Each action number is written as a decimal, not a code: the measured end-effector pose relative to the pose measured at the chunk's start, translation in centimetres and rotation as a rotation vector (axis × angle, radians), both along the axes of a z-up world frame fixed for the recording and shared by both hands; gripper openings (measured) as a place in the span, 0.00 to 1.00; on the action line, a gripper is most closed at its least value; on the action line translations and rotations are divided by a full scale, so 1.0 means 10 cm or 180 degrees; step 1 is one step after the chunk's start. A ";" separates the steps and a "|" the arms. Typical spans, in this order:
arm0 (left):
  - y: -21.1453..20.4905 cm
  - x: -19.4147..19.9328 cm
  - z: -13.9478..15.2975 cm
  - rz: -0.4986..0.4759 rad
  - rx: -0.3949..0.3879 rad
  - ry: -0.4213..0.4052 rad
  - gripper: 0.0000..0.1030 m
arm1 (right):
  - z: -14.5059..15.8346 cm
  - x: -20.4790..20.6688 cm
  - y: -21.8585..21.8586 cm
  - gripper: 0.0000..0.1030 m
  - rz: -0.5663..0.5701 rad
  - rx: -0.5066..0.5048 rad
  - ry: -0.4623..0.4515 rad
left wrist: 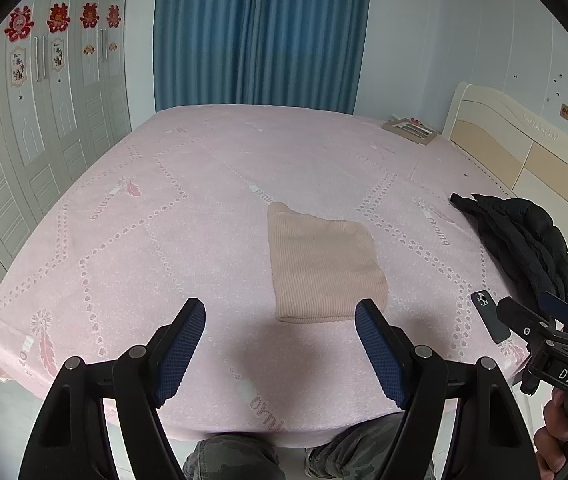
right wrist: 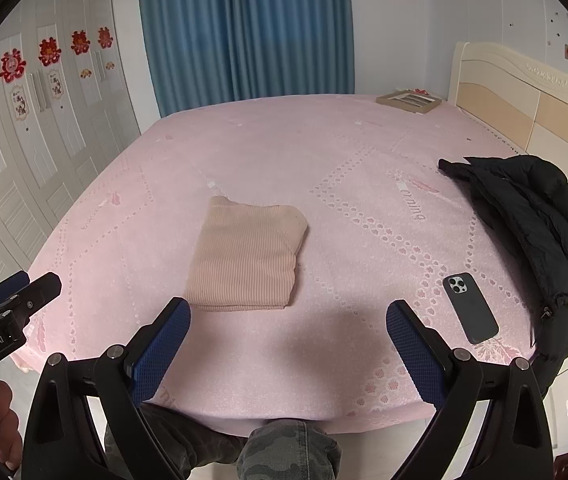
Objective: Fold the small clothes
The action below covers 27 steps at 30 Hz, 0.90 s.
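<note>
A beige ribbed knit garment (left wrist: 324, 266) lies folded into a neat rectangle on the pink bed (left wrist: 188, 208); it also shows in the right wrist view (right wrist: 246, 256). My left gripper (left wrist: 280, 316) is open and empty, held above the bed's near edge just short of the garment. My right gripper (right wrist: 288, 312) is open and empty, also just short of the garment's near edge. Neither touches the cloth. Each gripper shows at the edge of the other's view: the right gripper (left wrist: 540, 320) and the left gripper (right wrist: 16, 292).
A dark phone (right wrist: 470, 307) lies on the pink bed (right wrist: 364, 184) to the right. A black puffer jacket (right wrist: 532, 216) is heaped at the right edge by the headboard (right wrist: 524, 92). A framed picture (right wrist: 410, 101) lies at the far corner. Wardrobe doors (right wrist: 24, 152) stand on the left.
</note>
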<state>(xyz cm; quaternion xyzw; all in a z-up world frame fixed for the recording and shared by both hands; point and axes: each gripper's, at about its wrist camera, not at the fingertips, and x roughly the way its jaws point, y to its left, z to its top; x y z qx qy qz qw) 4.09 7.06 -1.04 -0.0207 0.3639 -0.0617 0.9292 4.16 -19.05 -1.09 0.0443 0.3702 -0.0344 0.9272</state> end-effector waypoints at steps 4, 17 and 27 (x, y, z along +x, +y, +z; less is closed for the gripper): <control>0.00 0.00 0.01 -0.0003 -0.0004 0.0001 0.74 | 0.01 0.00 0.01 0.94 -0.0004 0.0004 -0.0004; 0.01 -0.01 0.03 -0.0008 0.0012 -0.0021 0.74 | 0.02 -0.02 0.03 0.94 -0.0001 0.0001 -0.0008; 0.05 -0.03 0.06 -0.0014 -0.0022 -0.0041 0.75 | 0.02 -0.02 0.03 0.94 0.0004 -0.0005 -0.0013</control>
